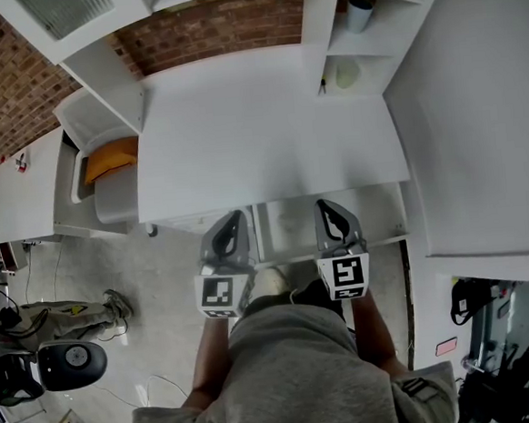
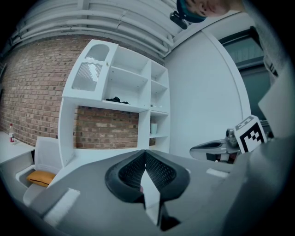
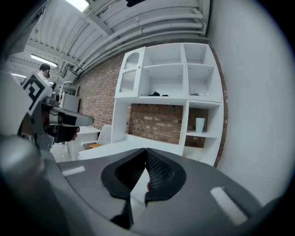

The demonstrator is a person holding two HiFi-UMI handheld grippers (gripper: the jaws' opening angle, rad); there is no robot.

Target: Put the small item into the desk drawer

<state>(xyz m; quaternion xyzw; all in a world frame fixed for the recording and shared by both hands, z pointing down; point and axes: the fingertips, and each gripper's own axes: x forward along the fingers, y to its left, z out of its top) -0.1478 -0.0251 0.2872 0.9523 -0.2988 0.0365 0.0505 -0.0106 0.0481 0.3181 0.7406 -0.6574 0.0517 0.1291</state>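
Left gripper [image 1: 235, 220] and right gripper [image 1: 327, 209] side by side at the white desk's [image 1: 267, 133] near edge, both tongs closed tip to tip, empty, desk drawer [image 1: 378, 212] open beside them, small item too unclear to place.

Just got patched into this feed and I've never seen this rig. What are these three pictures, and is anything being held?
No robot here: a person holds a two-jaw gripper in each hand. The head view looks down from the person's head: left gripper and right gripper sit at the front edge of a white desk, near what looks like a pulled-out drawer. The other two pictures come from cameras riding on each gripper, looking along its jaws toward the shelves. Both pairs of jaws are shut, holding nothing. The desktop shows no small item.
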